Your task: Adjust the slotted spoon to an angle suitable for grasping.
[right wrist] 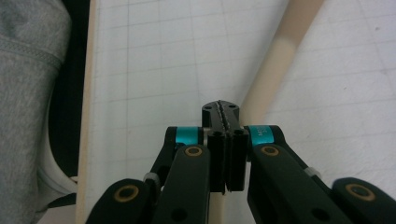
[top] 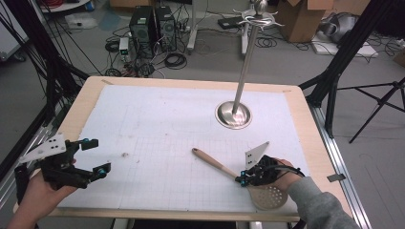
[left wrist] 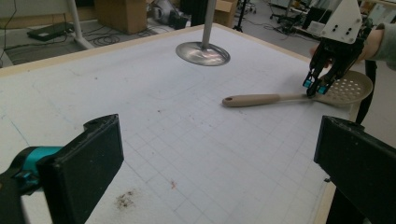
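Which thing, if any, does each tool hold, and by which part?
Nothing is held. The right tool is shut pad to pad over the skimmer handle, near its bowl; the left tool is open, empty.

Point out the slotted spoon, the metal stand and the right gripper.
slotted spoon [top: 212, 161], high view, on the middle of its wooden handle.
metal stand [top: 233, 116], high view, on its round base.
right gripper [left wrist: 314, 87], left gripper view, between its closed fingertips, by the spoon's neck.
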`<state>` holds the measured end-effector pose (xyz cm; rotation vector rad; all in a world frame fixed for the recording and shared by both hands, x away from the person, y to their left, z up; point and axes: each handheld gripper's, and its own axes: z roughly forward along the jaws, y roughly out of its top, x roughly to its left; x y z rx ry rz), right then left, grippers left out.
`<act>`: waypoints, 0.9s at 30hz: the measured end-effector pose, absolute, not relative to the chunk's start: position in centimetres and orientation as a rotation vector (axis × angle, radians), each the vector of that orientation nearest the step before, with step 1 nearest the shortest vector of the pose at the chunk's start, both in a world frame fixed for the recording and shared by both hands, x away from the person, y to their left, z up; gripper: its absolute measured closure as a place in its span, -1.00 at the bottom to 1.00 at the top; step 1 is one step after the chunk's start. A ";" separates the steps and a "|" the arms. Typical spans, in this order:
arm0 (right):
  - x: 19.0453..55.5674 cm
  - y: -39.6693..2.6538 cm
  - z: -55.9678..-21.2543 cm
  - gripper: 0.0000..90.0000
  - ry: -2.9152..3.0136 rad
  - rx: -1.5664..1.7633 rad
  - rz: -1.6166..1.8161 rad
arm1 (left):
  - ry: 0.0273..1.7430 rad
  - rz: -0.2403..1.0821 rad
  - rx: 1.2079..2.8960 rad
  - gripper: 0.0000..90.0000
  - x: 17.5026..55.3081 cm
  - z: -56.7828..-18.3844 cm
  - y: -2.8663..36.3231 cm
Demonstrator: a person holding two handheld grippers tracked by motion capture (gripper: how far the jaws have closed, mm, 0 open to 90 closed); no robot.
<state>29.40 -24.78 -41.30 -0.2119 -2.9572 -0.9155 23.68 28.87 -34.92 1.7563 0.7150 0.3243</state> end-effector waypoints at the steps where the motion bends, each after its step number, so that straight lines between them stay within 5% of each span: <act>1: 29.3 -24.8 -41.4 1.00 -2.953 -0.208 -0.914 | 0.717 0.323 1.754 -0.96 23.7 -34.9 28.8; 27: 31.5 -26.4 -39.6 1.00 -3.089 -0.411 -0.940 | 0.723 0.315 1.758 -0.96 24.0 -35.3 28.6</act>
